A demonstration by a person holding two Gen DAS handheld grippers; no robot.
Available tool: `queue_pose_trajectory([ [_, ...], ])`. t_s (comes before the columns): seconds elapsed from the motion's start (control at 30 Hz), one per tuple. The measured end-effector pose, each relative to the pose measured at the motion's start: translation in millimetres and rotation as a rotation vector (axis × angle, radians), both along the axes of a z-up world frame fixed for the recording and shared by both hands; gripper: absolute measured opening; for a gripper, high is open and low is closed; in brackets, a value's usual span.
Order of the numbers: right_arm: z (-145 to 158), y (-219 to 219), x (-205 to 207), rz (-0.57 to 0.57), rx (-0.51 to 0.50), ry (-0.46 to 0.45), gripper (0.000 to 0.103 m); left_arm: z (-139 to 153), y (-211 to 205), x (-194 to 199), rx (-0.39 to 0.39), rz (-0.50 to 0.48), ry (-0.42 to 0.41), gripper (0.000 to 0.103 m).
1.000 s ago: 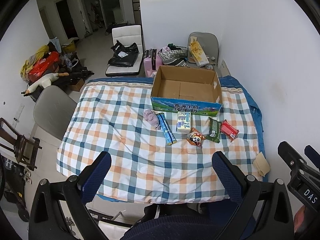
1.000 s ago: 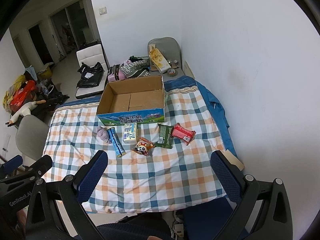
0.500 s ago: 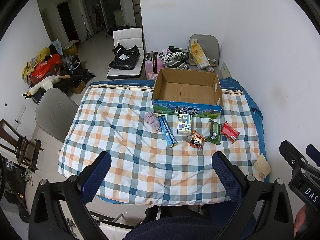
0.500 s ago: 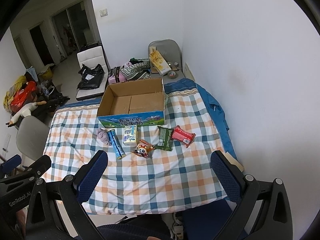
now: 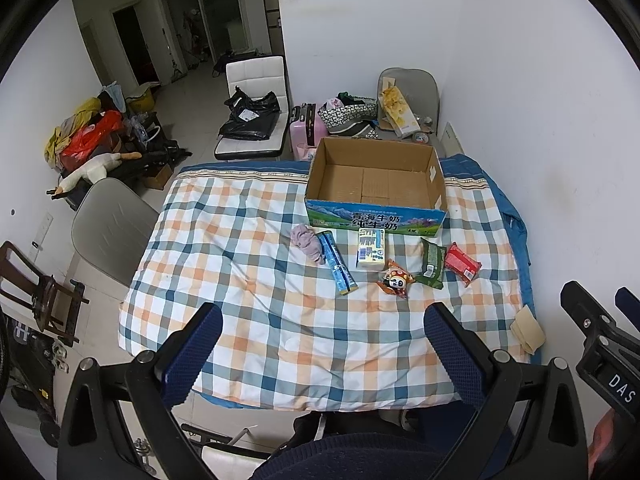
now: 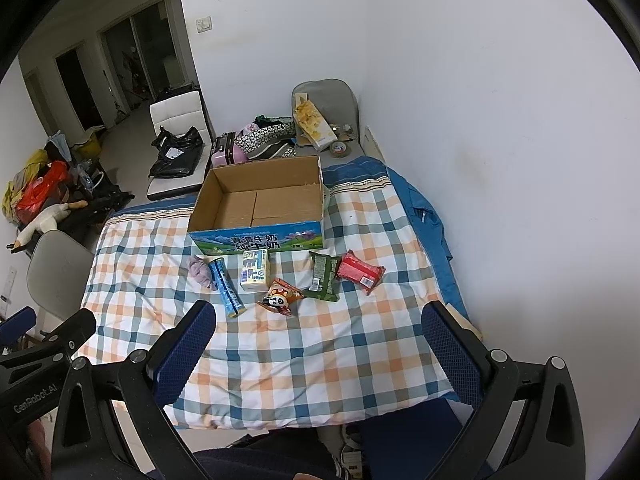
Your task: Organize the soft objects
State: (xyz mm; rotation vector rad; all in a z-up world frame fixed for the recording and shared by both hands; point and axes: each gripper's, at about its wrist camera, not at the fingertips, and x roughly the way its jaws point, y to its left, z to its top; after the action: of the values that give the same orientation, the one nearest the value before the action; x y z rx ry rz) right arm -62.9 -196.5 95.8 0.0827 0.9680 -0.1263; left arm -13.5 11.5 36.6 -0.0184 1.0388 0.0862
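Note:
An empty cardboard box (image 5: 376, 184) (image 6: 260, 204) stands at the far side of the checked table (image 5: 260, 280) (image 6: 320, 340). In front of it lie a purple cloth (image 5: 306, 239) (image 6: 200, 270), a blue tube pack (image 5: 337, 267) (image 6: 226, 286), a yellow tissue pack (image 5: 371, 249) (image 6: 255, 269), a panda snack bag (image 5: 395, 279) (image 6: 280, 297), a green packet (image 5: 431, 263) (image 6: 323, 276) and a red packet (image 5: 462, 264) (image 6: 360, 272). My left gripper (image 5: 323, 320) and right gripper (image 6: 318, 320) are both open, held high over the near edge with nothing between the fingers.
A grey chair (image 5: 108, 228) stands at the table's left side. Behind the table are a white chair with a black bag (image 5: 252, 120), a pink suitcase (image 5: 306, 128) and a cluttered grey chair (image 5: 404, 112). A white wall runs along the right. A beige object (image 5: 528, 326) lies at the right edge.
Both grippers have risen and drawn back slightly, so the table looks a bit smaller and lower. Nothing on the table has moved.

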Motion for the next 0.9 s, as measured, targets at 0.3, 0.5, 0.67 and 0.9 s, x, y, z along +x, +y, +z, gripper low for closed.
queue_pose_trajectory([
  [0.3,-3.4,-0.7,-1.2,0.000,-0.004,-0.004,0.103,-1.3,-0.9,-3.2,0.003,-0.002,-0.002,0.103],
  [0.5,-3.6,1.9,-2.7,-0.001,-0.008,-0.006,0.103,-2.0,-0.8,-4.8,0.003,-0.004,-0.005,0.103],
  [0.67,-3.8,4.0,-4.5,-0.001,-0.010,-0.008,0.103,-1.7,-0.7,-4.6,0.004,-0.004,-0.005,0.103],
  [0.9,-4.1,6.3,-5.9,0.001,-0.012,-0.008,0.103,-2.2,0.5,-5.8,0.003,-0.004,-0.005,0.103],
])
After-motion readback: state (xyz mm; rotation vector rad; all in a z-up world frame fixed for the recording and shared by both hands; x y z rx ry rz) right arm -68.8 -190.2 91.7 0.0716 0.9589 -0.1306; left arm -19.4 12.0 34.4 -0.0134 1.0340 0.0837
